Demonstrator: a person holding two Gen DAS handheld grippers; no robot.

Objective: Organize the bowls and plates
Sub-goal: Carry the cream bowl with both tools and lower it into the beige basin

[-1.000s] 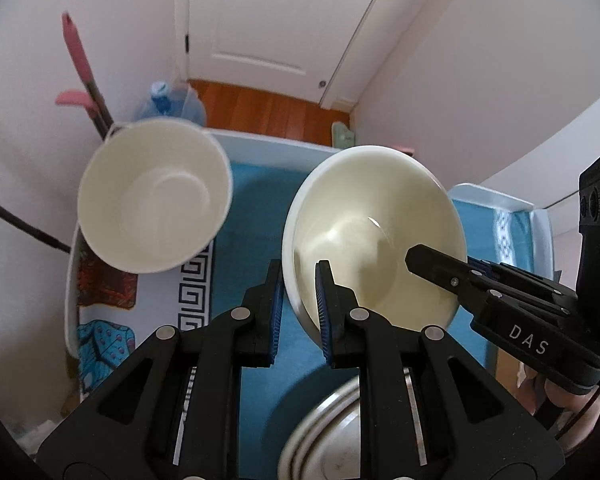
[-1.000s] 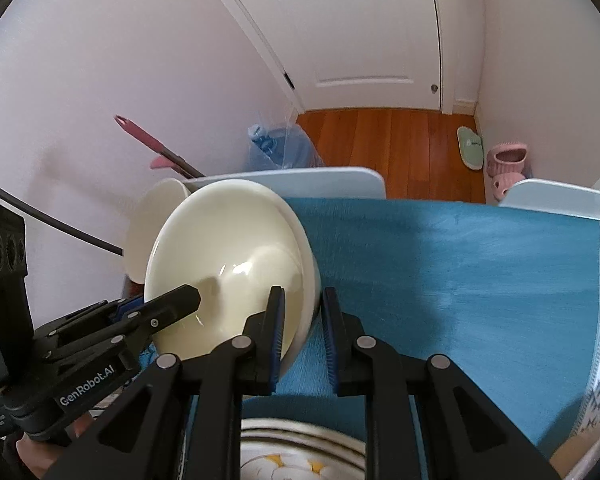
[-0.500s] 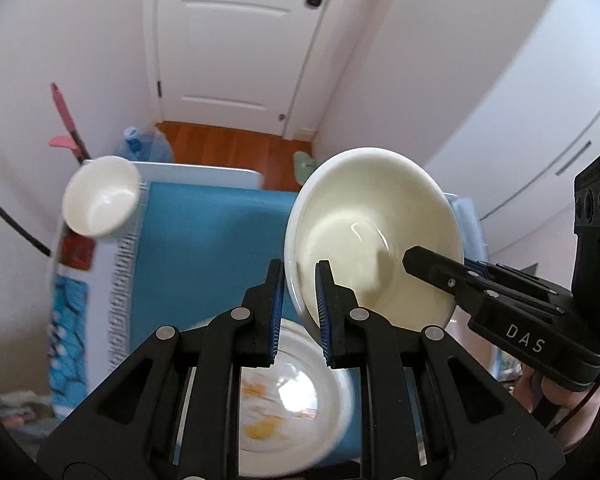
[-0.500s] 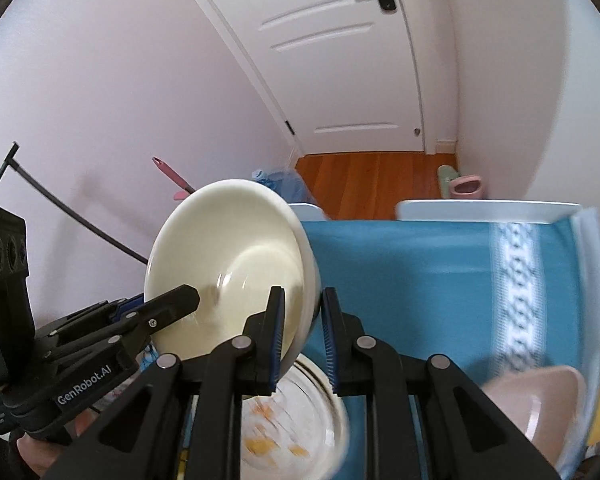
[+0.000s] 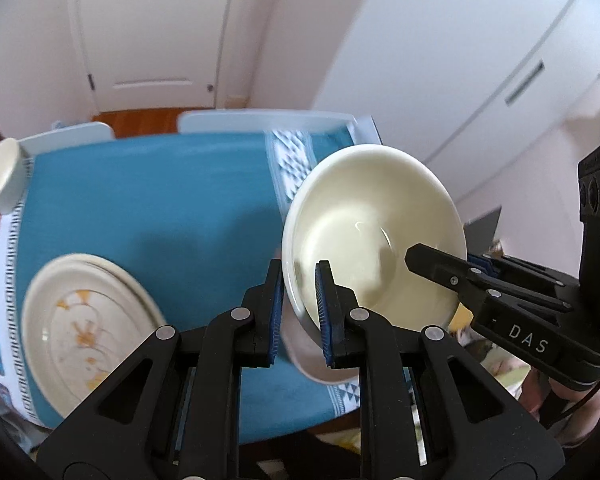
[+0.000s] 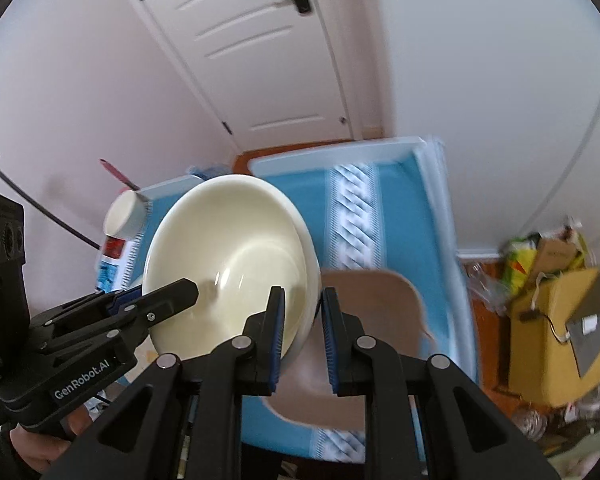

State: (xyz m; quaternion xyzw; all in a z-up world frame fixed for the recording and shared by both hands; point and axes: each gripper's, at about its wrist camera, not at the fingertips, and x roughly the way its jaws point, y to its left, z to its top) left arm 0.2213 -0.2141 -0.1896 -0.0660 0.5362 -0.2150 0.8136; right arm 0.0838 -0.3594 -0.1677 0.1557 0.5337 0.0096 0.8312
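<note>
Left wrist view puts my left gripper (image 5: 299, 304) front and centre, its two black fingers with blue pads clamped on the near rim of a cream bowl (image 5: 374, 240), one pad inside the bowl and one outside. My right gripper (image 5: 440, 258) reaches in from the right of that picture and pinches the opposite side of the same rim. From the right wrist view the arrangement mirrors: the right gripper (image 6: 302, 322) grips the bowl (image 6: 228, 256) at its lower right edge, and the left gripper (image 6: 168, 292) comes in from the lower left, with a hand (image 6: 40, 446) partly visible beneath it. So I have the bowl carried between both tools, tilted with its hollow facing the cameras, up in the air above a table with a blue cloth (image 5: 148, 200). Directly under the bowl sits a pinkish-brown bowl (image 6: 376, 320) on the cloth near the table's right end, only partly visible. Further left lies a patterned plate (image 5: 84, 328) with orange markings, resting on at least one more plate. At the far left corner stands a white cup (image 5: 0, 180). Beyond the table I see a white door (image 6: 260, 52), and on the floor to the right a yellow cardboard box (image 6: 552, 332) among clutter.
</note>
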